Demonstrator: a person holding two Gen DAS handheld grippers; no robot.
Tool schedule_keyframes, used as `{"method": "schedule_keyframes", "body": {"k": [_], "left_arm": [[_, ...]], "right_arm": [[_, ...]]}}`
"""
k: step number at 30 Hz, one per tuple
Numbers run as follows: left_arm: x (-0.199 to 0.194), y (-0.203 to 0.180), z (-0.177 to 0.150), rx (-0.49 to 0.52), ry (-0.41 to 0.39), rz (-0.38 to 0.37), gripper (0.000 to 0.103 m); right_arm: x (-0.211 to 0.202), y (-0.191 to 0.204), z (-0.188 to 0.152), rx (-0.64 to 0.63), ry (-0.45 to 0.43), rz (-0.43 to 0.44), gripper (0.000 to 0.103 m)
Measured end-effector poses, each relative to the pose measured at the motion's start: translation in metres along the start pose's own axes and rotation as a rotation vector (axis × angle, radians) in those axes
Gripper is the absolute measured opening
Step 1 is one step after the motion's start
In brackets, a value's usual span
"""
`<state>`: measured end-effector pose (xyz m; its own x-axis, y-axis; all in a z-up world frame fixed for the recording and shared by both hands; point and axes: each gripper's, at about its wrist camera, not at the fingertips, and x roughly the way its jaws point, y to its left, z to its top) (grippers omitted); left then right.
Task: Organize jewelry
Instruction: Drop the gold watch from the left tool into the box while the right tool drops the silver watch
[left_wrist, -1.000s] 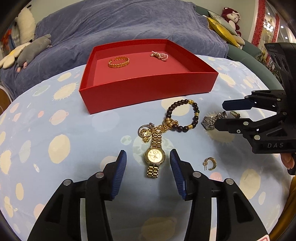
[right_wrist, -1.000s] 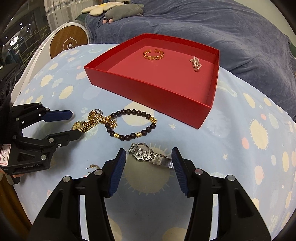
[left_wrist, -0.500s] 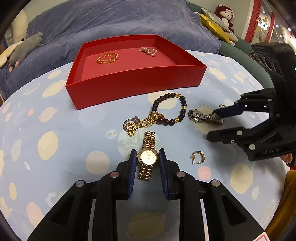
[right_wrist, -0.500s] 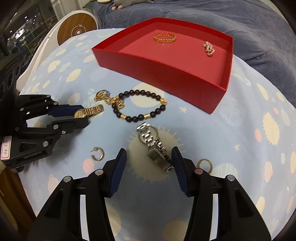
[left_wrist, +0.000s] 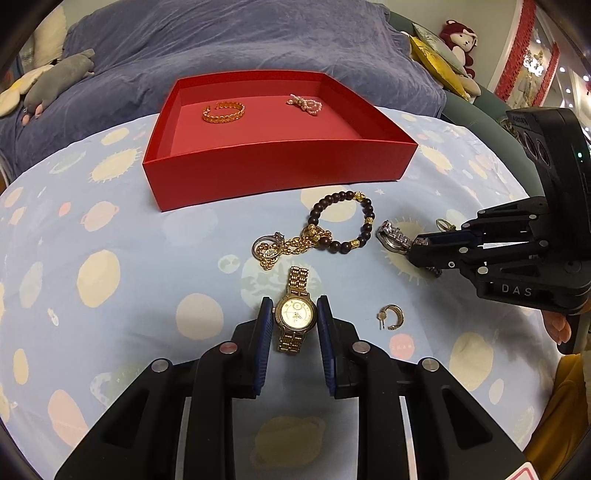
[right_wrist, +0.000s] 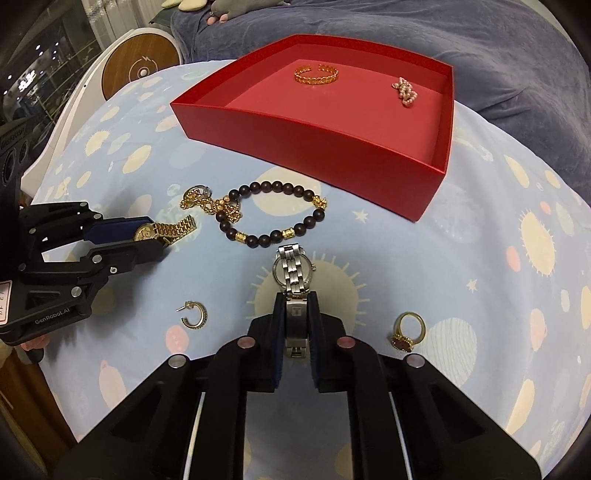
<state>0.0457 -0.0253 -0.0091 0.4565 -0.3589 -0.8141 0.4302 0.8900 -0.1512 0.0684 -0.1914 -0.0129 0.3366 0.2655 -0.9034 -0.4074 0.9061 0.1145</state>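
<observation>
We note our left gripper (left_wrist: 294, 319) clamped on the gold watch (left_wrist: 295, 313), well in front of the red tray (left_wrist: 273, 173). Our right gripper (right_wrist: 296, 314) pinches the silver watch (right_wrist: 294, 280) band, likewise before the tray; beaded bracelet (right_wrist: 275, 218) lies between.

The right tongs (right_wrist: 296, 321) are shut on the band of a silver watch (right_wrist: 293, 273), blue pads pressing its sides near the clasp; the watch head lies beyond the tips on the worktop (right_wrist: 424, 266), which wears a pale blue cloth printed with suns and planets. At left the left tongs (right_wrist: 147, 240) grip a gold watch (right_wrist: 164, 230) by its case. Between the two watches lies a dark bead bracelet (right_wrist: 273, 216), tangled with a gold chain (right_wrist: 210, 206). A hoop earring (right_wrist: 195, 314) lies lower left, a gold ring (right_wrist: 408, 330) lower right. Behind, a red tray (right_wrist: 332, 144) holds a gold bangle (right_wrist: 316, 74) and a pearl piece (right_wrist: 405, 91).
</observation>
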Motion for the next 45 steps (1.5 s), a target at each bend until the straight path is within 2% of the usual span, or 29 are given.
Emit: {"method": "schedule_keyframes", "body": {"k": [5,16,23,27,31,35,42,45], "left_arm": [[-0.01,0.001,0.001,-0.015,-0.02,-0.023,0.021],[-0.058,0.003,0.025,-0.057,-0.099,-0.058,0.021],[-0.087,0.007,0.069,-0.046,-0.174,-0.034,0.021],[-0.078,0.021,0.107,-0.021,-0.215,0.028,0.021],[-0.047,0.035,0.134,-0.019,-0.208,0.065,0.021],[-0.008,0.044,0.146,-0.017,-0.18,0.101,0.021],[0.036,0.058,0.146,-0.035,-0.113,0.095,0.021],[0.048,0.059,0.15,-0.014,-0.096,0.123,0.021]], "right_arm": [[-0.025,0.004,0.005,0.029,-0.065,0.027,0.01],[-0.09,0.005,0.024,0.109,-0.238,-0.005,0.01],[-0.127,0.006,0.056,0.16,-0.382,-0.037,0.01],[-0.125,-0.004,0.085,0.167,-0.429,-0.078,0.01],[-0.1,-0.027,0.112,0.211,-0.406,-0.088,0.01],[-0.065,-0.048,0.129,0.229,-0.352,-0.119,0.01],[-0.029,-0.068,0.138,0.229,-0.271,-0.124,0.01],[-0.015,-0.074,0.144,0.222,-0.244,-0.15,0.01]]}}
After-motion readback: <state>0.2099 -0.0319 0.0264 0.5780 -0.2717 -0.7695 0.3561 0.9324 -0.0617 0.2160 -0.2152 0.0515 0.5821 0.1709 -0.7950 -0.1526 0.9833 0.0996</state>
